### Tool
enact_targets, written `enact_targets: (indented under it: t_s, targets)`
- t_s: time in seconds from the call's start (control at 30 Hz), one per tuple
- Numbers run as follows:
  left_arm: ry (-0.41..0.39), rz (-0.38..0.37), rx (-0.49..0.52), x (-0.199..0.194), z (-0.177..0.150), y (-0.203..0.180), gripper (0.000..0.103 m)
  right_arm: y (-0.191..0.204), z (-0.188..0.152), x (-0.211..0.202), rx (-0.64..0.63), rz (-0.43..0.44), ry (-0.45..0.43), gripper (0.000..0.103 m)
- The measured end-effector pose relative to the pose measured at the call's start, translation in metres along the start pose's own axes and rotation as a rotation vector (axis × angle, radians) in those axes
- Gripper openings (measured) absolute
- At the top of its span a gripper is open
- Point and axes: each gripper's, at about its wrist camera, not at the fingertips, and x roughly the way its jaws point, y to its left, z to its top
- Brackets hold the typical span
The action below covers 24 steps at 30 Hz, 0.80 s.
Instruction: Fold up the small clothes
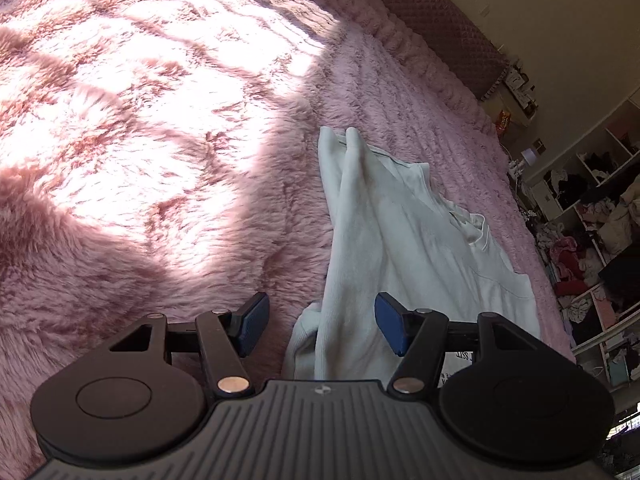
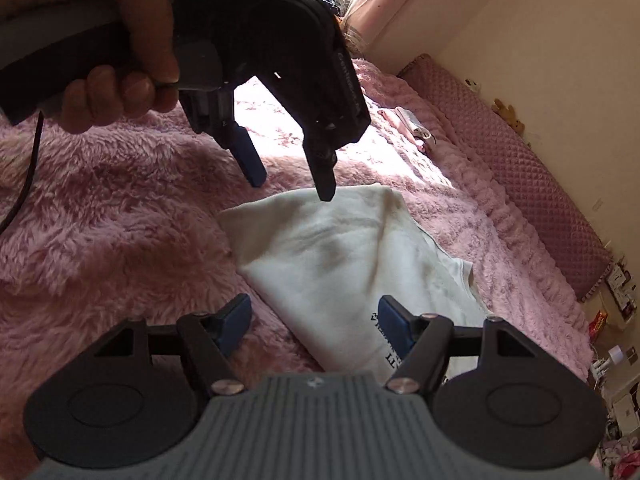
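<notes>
A: What surrounds the white top (image 2: 340, 264)?
B: Pink fuzzy bed blanket (image 1: 140, 128); cluttered shelves (image 1: 592, 216), perhaps clothes.
A: Grippers?
B: Left hand-held gripper (image 2: 292, 178) blocks the right view; right hand-held gripper (image 2: 312, 326) also agape, empty.

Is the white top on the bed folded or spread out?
Partly folded: the white top lies doubled over itself in loose layers on the pink blanket, not flat.

We look down from each wrist, close over the pink bed (image 1: 140, 120); both views share the white garment (image 1: 380, 232), and the right view also faces the left tongs (image 2: 290, 184)
</notes>
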Motion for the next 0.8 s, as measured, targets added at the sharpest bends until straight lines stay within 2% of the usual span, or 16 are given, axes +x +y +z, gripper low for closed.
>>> enact_targets:
  t_s: [0.1,0.2,0.37,0.6,0.7,0.73,0.77,0.8]
  targets:
    - [0.02,-0.021,-0.004,0.018,0.013,0.001,0.071,0.021,0.003,0.013,-0.106,-0.045,-0.029,0.066]
    - [0.046,-0.04,-0.013,0.038,0.026,0.003,0.071,0.025,0.013,0.024,-0.088,-0.044,-0.048,0.066]
    - [0.039,-0.099,-0.063,0.067,0.053,0.011,0.071,0.027,0.026,0.043,-0.063,-0.061,-0.068,0.066]
    - [0.08,-0.15,-0.155,0.109,0.088,0.015,0.074,0.032,0.029,0.055,-0.056,-0.104,-0.107,0.066]
    - [0.072,-0.165,-0.202,0.121,0.099,0.013,0.074,0.032,0.029,0.056,-0.05,-0.09,-0.109,0.056]
    - [0.065,-0.171,-0.22,0.124,0.1,0.013,0.075,0.033,0.029,0.056,-0.054,-0.081,-0.108,0.047]
    - [0.059,-0.179,-0.237,0.127,0.1,0.012,0.075,0.034,0.03,0.056,-0.064,-0.068,-0.107,0.032]
    - [0.052,-0.185,-0.248,0.13,0.101,0.013,0.074,0.039,0.03,0.053,-0.075,-0.061,-0.106,0.024]
